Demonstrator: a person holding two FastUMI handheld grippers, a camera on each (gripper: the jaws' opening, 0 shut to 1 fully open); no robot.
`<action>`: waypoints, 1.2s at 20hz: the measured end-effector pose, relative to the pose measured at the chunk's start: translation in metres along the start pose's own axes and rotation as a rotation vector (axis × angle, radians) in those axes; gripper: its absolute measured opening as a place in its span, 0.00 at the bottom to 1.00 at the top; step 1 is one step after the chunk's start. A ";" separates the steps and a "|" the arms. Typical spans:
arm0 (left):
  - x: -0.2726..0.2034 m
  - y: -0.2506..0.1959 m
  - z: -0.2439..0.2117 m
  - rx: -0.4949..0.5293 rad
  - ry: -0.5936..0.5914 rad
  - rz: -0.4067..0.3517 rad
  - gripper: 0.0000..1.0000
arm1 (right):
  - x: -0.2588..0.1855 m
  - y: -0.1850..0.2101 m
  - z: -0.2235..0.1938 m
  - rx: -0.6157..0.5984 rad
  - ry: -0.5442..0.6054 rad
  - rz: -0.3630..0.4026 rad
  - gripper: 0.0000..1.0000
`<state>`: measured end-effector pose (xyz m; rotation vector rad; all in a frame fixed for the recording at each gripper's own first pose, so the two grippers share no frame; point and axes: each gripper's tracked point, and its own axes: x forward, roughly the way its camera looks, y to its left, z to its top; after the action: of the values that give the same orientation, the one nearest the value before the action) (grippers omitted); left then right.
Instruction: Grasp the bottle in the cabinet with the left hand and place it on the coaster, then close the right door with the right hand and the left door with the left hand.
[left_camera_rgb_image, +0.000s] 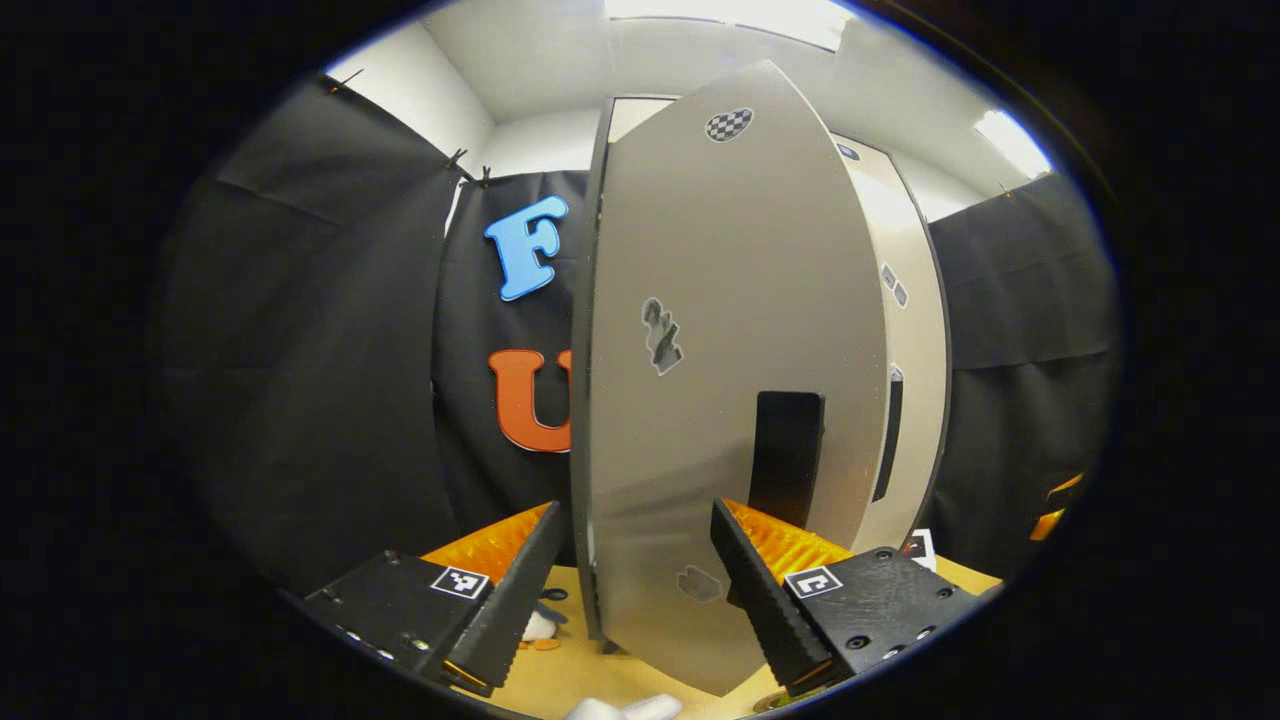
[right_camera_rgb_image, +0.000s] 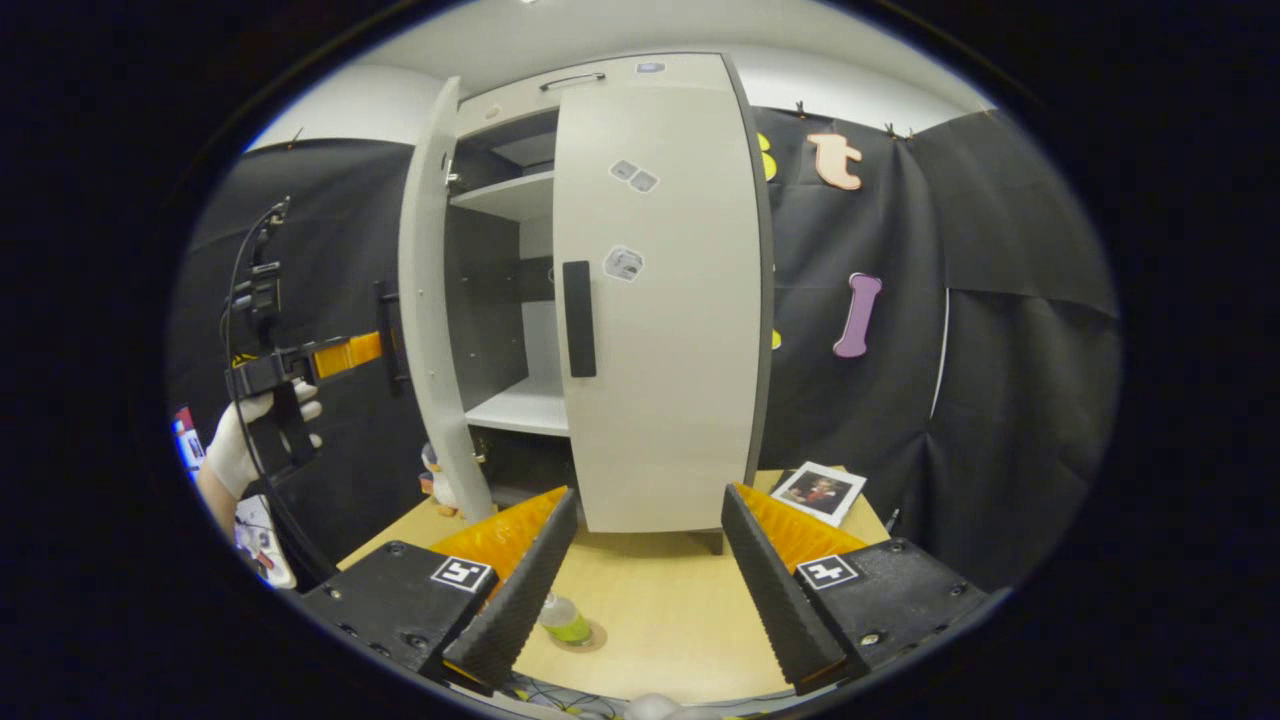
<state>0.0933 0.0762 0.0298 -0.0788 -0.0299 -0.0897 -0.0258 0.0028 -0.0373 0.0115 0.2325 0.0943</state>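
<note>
Two doors tell most of it. In the right gripper view the cabinet (right_camera_rgb_image: 600, 300) stands on the wooden surface (right_camera_rgb_image: 660, 600) with its right door (right_camera_rgb_image: 665, 330) shut flat against the front, the dark handle (right_camera_rgb_image: 578, 318) near its inner edge. The left door (right_camera_rgb_image: 428, 300) stands swung out, and between the two we see the bare shelves (right_camera_rgb_image: 515, 405) inside.

The bottle (right_camera_rgb_image: 562, 618) is out of the cabinet. It stands upright on the round coaster (right_camera_rgb_image: 590, 637) near the front of the surface, just beside the right hand-held gripper's (right_camera_rgb_image: 648, 590) left finger. That hand-held gripper has its fingers spread wide with nothing between them, pointing level at the cabinet front.

Far to the left in that view, a gloved hand (right_camera_rgb_image: 240, 440) holds the left hand-held gripper (right_camera_rgb_image: 345, 352) raised, level, pointing toward the outer face of the left door, close to that door's handle (right_camera_rgb_image: 390, 335); whether it touches we cannot tell.

In the left gripper view the left door (left_camera_rgb_image: 720, 380) looms close and angled, its handle (left_camera_rgb_image: 787, 455) just above the fingers. The left hand-held gripper (left_camera_rgb_image: 635, 590) is wide open and grips nothing, the door's lower edge lying between its fingers. A photo card (right_camera_rgb_image: 822, 492) lies on the surface to the cabinet's right.
</note>
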 end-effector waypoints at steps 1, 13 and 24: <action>0.003 -0.002 0.001 0.000 -0.002 0.000 0.92 | -0.001 -0.002 0.001 0.002 -0.003 -0.004 0.94; -0.008 -0.028 -0.004 0.022 0.027 -0.040 0.95 | -0.003 -0.005 0.004 0.008 -0.017 -0.022 0.96; -0.075 -0.026 -0.024 -0.018 0.086 0.002 0.95 | -0.001 0.003 0.018 0.006 -0.066 -0.037 0.96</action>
<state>0.0165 0.0555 0.0057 -0.0930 0.0571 -0.0911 -0.0227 0.0054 -0.0197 0.0164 0.1673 0.0558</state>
